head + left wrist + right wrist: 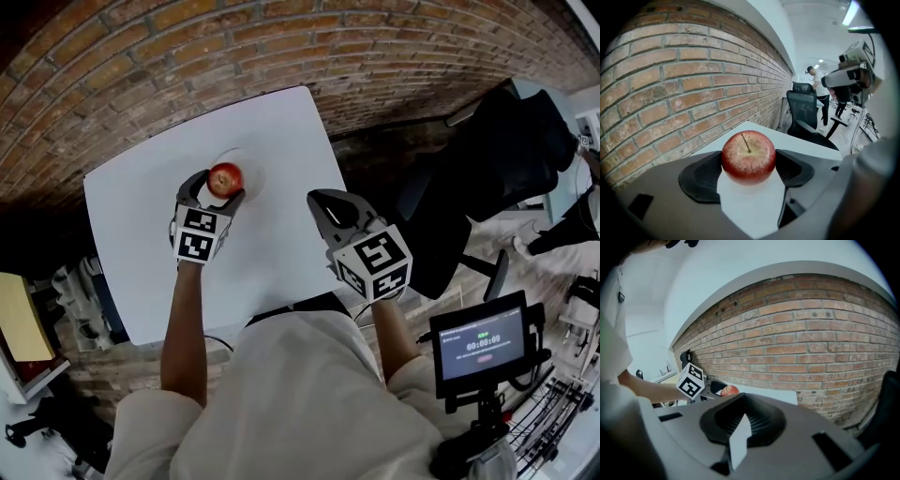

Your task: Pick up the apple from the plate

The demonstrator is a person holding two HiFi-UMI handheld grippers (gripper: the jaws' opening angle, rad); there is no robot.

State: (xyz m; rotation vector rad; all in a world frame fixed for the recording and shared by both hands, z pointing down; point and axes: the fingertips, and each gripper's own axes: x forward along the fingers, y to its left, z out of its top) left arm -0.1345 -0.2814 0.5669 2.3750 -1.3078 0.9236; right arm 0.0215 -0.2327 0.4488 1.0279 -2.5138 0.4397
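Observation:
A red apple (225,178) sits between the two black pads of my left gripper (217,187), over a white plate (251,167) on the white table (281,122). In the left gripper view the apple (748,157) stands stem up, and both pads (701,180) press its sides. My right gripper (320,202) hovers over the table's right part, a hand's width right of the apple, jaws together with nothing between them. In the right gripper view the apple (730,390) and the left gripper's marker cube (690,380) show to the left, beyond my own right gripper (742,422).
A brick wall (187,47) runs behind the table. A black office chair (506,159) stands right of the table. A small screen on a stand (483,349) is at the lower right. Shelves with clutter (37,347) sit at the lower left.

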